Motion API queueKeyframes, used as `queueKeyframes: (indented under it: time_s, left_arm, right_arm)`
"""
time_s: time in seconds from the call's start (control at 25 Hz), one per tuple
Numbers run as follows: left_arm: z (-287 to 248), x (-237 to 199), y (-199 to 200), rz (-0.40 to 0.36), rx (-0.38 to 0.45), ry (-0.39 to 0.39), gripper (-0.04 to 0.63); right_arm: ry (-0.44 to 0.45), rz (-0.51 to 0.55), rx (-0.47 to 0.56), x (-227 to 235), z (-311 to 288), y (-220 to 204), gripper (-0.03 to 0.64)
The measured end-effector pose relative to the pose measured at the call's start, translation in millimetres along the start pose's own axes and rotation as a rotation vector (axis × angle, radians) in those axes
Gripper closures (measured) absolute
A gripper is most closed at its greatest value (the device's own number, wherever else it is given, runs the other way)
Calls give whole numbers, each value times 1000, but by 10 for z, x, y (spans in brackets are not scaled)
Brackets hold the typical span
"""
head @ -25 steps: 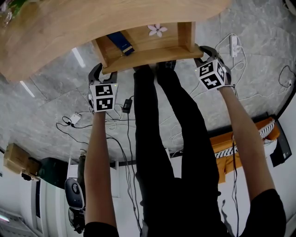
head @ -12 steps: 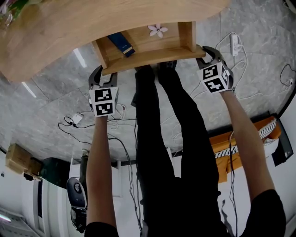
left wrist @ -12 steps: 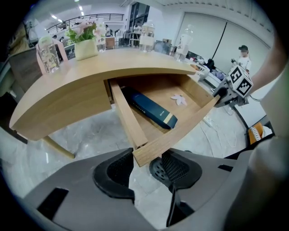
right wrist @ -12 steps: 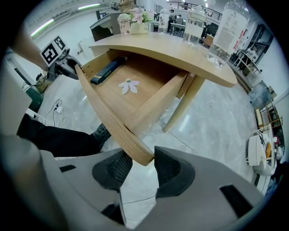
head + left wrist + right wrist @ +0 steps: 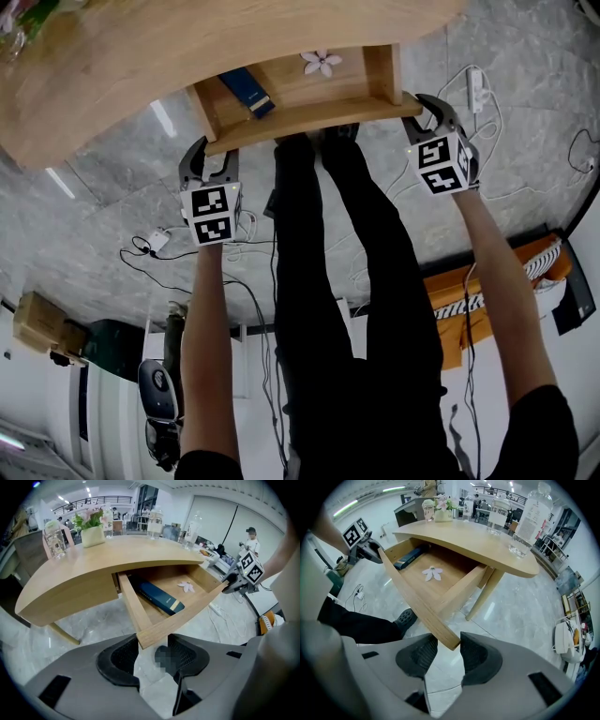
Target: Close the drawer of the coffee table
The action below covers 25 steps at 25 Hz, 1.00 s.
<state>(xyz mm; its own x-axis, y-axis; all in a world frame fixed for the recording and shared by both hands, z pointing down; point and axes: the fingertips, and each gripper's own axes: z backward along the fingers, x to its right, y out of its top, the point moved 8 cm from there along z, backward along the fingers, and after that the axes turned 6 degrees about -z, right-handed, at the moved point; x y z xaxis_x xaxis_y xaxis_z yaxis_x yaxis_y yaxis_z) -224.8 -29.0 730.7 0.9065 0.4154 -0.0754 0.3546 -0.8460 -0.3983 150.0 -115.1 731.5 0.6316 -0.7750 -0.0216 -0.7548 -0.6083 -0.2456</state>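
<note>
While downward, both claws (image 5: 208, 156) (image 5: 422, 105) on drawer (image 5: 300, 112)

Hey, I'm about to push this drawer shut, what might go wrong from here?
The right gripper holds only a corner tip of the drawer front, so it may slip off. The left gripper, whose jaws have just been closing on the other corner, may push unevenly and skew the drawer.

Left arm (image 5: 208, 337) and right arm (image 5: 506, 291) extended. Left gripper (image 5: 153, 645) clamps drawer front (image 5: 309, 116) at its left end, jaws just closed in. Right gripper (image 5: 448, 644) clamps its right end. Both point steeply down.
</note>
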Motion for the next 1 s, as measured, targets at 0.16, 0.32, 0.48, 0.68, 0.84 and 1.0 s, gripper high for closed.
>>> queueKeyframes:
  time_s: [0.16, 0.32, 0.48, 0.68, 0.84, 1.0]
  left_arm:
    - [8, -45, 65, 9, 19, 23, 393]
    - [-34, -160, 207, 21, 37, 43, 393]
    - [-83, -274, 330, 26, 52, 59, 393]
    - [-148, -354, 442, 63, 70, 79, 393]
    - [-190, -440, 518, 114, 94, 98, 393]
    - [-213, -497, 578, 134, 107, 105, 396]
  right_arm:
    - [-12, -1, 23, 42, 13, 53, 465]
    - [-25, -7, 43, 137, -14, 181, 465]
    - [-39, -18, 60, 222, -52, 312, 465]
    - [-59, -21, 68, 334, -103, 426, 465]
    - [-71, -15, 75, 411, -148, 545, 465]
    - [-81, -8, 81, 468, -164, 627, 465]
